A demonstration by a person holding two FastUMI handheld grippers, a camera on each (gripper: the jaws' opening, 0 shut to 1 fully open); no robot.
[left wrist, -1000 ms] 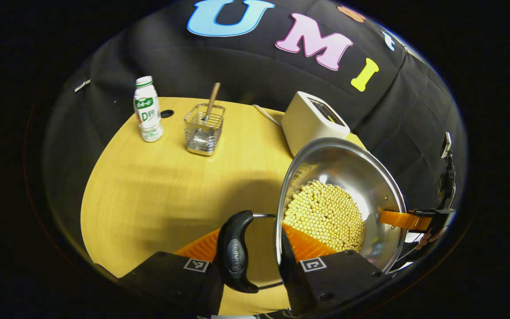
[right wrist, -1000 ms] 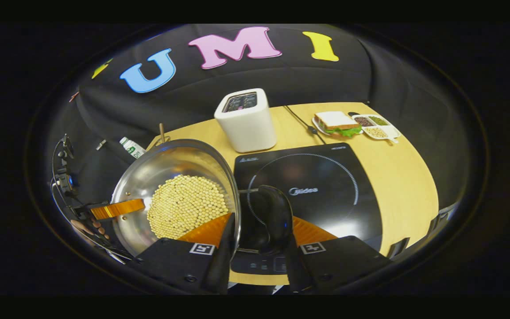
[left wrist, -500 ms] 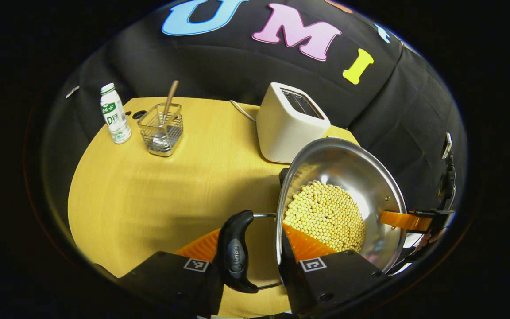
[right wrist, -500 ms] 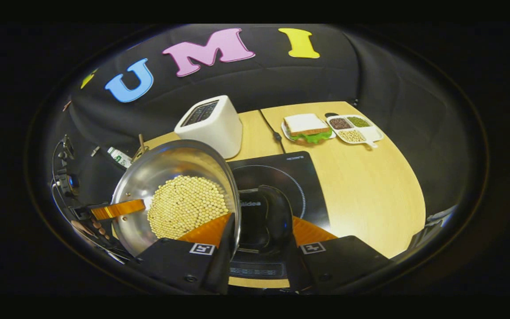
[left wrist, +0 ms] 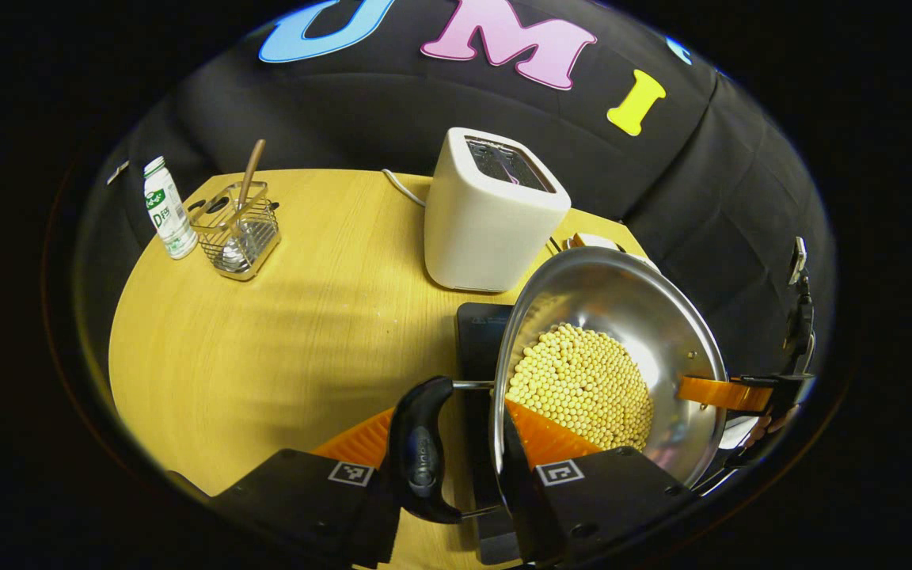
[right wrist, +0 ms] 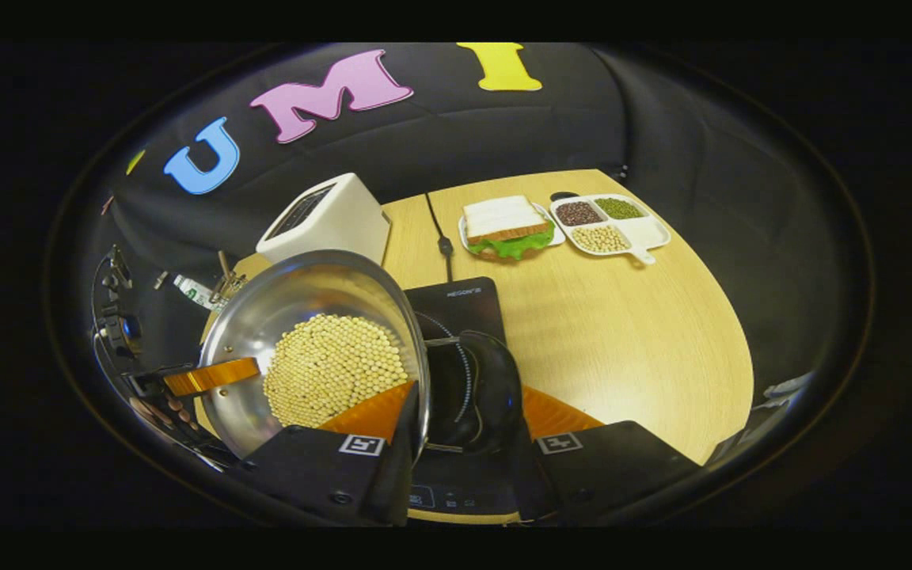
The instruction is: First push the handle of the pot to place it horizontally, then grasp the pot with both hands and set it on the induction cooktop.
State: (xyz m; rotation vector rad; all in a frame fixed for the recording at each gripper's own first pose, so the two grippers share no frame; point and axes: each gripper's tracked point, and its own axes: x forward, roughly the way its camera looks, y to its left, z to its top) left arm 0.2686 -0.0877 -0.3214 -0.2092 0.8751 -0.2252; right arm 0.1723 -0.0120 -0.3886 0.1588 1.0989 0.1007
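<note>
1. One steel pot (left wrist: 646,317) filled with pale round beans (left wrist: 583,384) is held above the worktop (left wrist: 282,332), between two tongs.
2. The pot has two black side handles. The left tongs (left wrist: 448,439) grip the pot's rim by the left handle (left wrist: 420,451), one finger inside the pot and one outside.
3. The right tongs (right wrist: 456,416) grip the opposite rim by the right handle (right wrist: 488,388) in the same way, one finger on each side of the wall.
4. One black induction cooktop (right wrist: 456,305) lies on the worktop beneath and just behind the pot; whether the pot touches it I cannot tell.
5. One white toaster (left wrist: 492,210) stands behind the cooktop, close to the pot's far rim.
6. The left gripper view shows one white bottle (left wrist: 167,210) and one wire basket (left wrist: 238,233) holding a wooden-handled utensil, standing just beside each other at the worktop's far left.
7. The right gripper view shows one sandwich on a plate (right wrist: 507,229) and one divided dish (right wrist: 610,222) with three kinds of beans, at the far right, well apart from the pot.
8. Each view also shows the other tongs on the pot's far rim.
</note>
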